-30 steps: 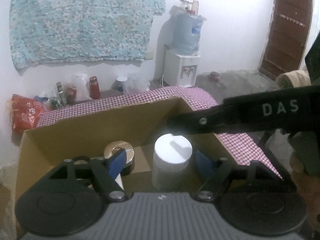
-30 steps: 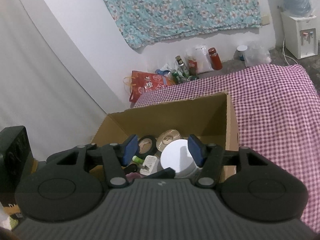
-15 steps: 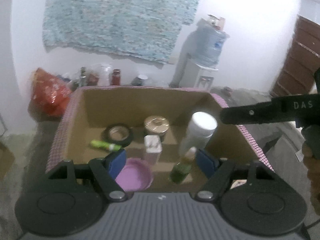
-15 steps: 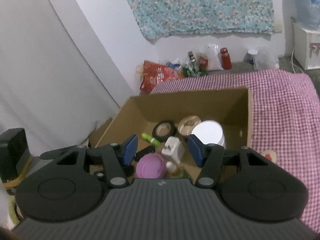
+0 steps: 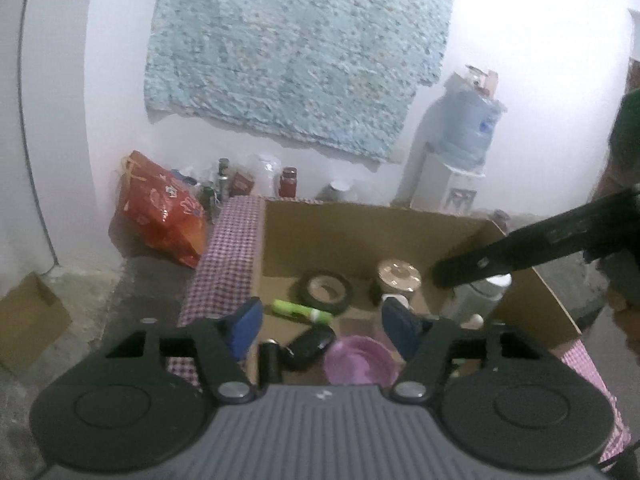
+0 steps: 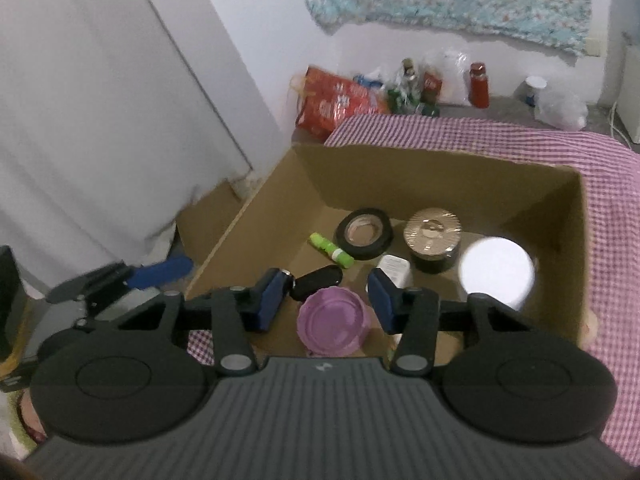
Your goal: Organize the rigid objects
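- Sitting in an open cardboard box (image 6: 436, 172) on a purple checked cloth (image 6: 612, 208): black tape roll (image 6: 365, 233), green glue stick (image 6: 330, 251), gold-lidded dark jar (image 6: 432, 245), white-lidded jar (image 6: 497, 272), white plug-like block (image 6: 394, 270), black oval case (image 6: 316, 281), purple lid (image 6: 333, 320).
- Right gripper (image 6: 326, 298) above the box's near edge, jaws just been closing, nothing clamped; purple lid seen in the gap, pads not on it.
- Left gripper (image 5: 320, 326) at the box's near left corner, jaws also just been closing, empty.
- Behind: red bag (image 5: 160, 208), bottles by the wall, water dispenser (image 5: 460, 152), floral cloth (image 5: 296, 52) hanging.
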`<state>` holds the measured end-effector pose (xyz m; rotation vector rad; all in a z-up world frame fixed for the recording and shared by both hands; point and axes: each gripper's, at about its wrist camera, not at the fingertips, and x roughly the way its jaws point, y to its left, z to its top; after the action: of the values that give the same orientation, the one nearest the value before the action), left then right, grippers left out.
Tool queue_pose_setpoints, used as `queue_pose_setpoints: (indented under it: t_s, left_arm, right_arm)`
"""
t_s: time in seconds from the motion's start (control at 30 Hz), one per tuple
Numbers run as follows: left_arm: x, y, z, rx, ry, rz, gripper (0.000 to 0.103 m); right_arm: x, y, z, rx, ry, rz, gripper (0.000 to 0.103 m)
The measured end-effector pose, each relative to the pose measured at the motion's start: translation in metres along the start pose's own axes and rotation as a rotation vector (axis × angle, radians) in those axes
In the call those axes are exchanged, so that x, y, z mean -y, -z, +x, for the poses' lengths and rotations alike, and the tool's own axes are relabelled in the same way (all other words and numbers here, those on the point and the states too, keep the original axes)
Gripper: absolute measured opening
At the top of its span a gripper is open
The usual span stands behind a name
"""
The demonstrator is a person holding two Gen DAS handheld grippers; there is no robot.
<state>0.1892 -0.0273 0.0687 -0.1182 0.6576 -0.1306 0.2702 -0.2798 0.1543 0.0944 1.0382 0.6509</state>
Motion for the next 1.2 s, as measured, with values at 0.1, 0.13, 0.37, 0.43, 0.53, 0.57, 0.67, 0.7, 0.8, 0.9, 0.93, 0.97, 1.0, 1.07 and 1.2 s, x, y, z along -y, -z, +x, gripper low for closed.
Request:
queue_pose_setpoints:
  t_s: [0.1, 0.13, 0.37, 0.43, 0.53, 0.57, 0.67, 0.7, 0.8, 0.9, 0.93, 0.97, 1.0, 1.07, 1.2]
  left_arm:
    - [-0.013, -0.003, -0.001, 0.023, -0.016, -0.040, 0.059]
    - [-0.018, -0.005, -0.002, 0.036, -0.024, -0.050, 0.059]
    - [-0.040, -0.008, -0.008, 0.079, -0.083, -0.079, 0.059]
    - [-0.047, -0.007, -0.008, 0.076, -0.082, -0.095, 0.059]
    - [-0.054, -0.005, -0.009, 0.073, -0.082, -0.117, 0.059]
    - [-0.057, -0.007, -0.009, 0.074, -0.083, -0.122, 0.059]
    - [-0.061, -0.004, -0.011, 0.072, -0.086, -0.130, 0.059]
    - [-0.062, -0.002, -0.010, 0.071, -0.088, -0.132, 0.059]
    - [-0.064, 0.001, -0.012, 0.066, -0.083, -0.136, 0.059]
    - [-0.067, 0.004, -0.014, 0.068, -0.077, -0.137, 0.059]
    - [-0.067, 0.005, -0.014, 0.068, -0.077, -0.139, 0.059]
    - [-0.067, 0.005, -0.014, 0.068, -0.076, -0.139, 0.059]
    - [-0.067, 0.005, -0.014, 0.067, -0.076, -0.138, 0.059]
    - [-0.068, 0.005, -0.015, 0.067, -0.077, -0.139, 0.059]
    - [-0.067, 0.005, -0.019, 0.071, -0.085, -0.142, 0.064]
  right_arm:
    - [-0.004, -0.019, 0.031, -0.073, -0.008, 0.004, 0.037]
    - [-0.005, -0.023, 0.040, -0.094, -0.010, 0.003, 0.036]
    - [-0.023, -0.026, 0.107, -0.273, -0.016, -0.034, 0.031]
    - [-0.028, -0.023, 0.123, -0.313, -0.010, -0.048, 0.031]
    - [-0.032, -0.025, 0.140, -0.341, 0.006, -0.058, 0.031]
    - [-0.032, -0.026, 0.143, -0.344, 0.008, -0.062, 0.031]
    - [-0.033, -0.027, 0.155, -0.377, 0.012, -0.070, 0.031]
    - [-0.031, -0.026, 0.161, -0.397, 0.021, -0.072, 0.031]
    - [-0.027, -0.020, 0.167, -0.441, 0.048, -0.068, 0.032]
    - [-0.019, -0.013, 0.164, -0.480, 0.054, -0.032, 0.032]
    - [-0.018, -0.013, 0.162, -0.478, 0.059, -0.027, 0.032]
    - [-0.018, -0.015, 0.158, -0.467, 0.055, -0.025, 0.032]
    - [-0.019, -0.018, 0.156, -0.451, 0.045, -0.023, 0.032]
    - [-0.022, -0.027, 0.152, -0.408, 0.033, -0.023, 0.032]
    - [-0.030, -0.041, 0.161, -0.371, 0.018, -0.034, 0.032]
